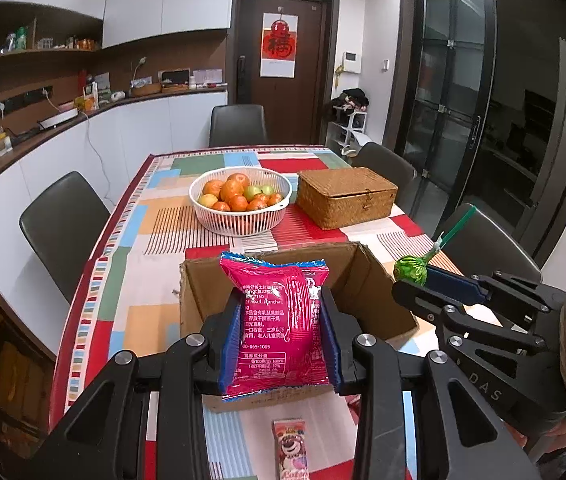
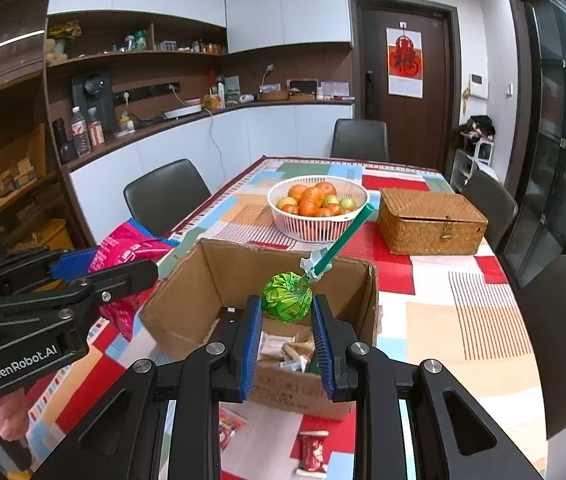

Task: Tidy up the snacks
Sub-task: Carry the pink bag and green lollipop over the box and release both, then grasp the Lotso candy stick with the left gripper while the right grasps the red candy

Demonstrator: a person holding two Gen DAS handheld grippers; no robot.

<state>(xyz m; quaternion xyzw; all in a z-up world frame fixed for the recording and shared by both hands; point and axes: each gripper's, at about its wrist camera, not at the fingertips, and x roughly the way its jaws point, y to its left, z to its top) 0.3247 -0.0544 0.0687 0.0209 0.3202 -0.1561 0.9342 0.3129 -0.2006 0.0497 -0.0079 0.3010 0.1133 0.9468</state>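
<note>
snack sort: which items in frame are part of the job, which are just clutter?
Part of the job:
- pink snack packet, clamped in left gripper
- green lollipop, clamped in right gripper
- cardboard box, some snacks inside
- bear-print packet on the table

Just lying about:
- fruit basket
- wicker box

Left wrist view: close above cardboard box [image 1: 367, 280], facing down table [image 1: 131, 280] toward door [image 1: 283, 40]. Right wrist view: same heading, slightly rightward. Shared: box, fruit basket [image 2: 317, 216], wicker box [image 2: 431, 220], each other's gripper.
</note>
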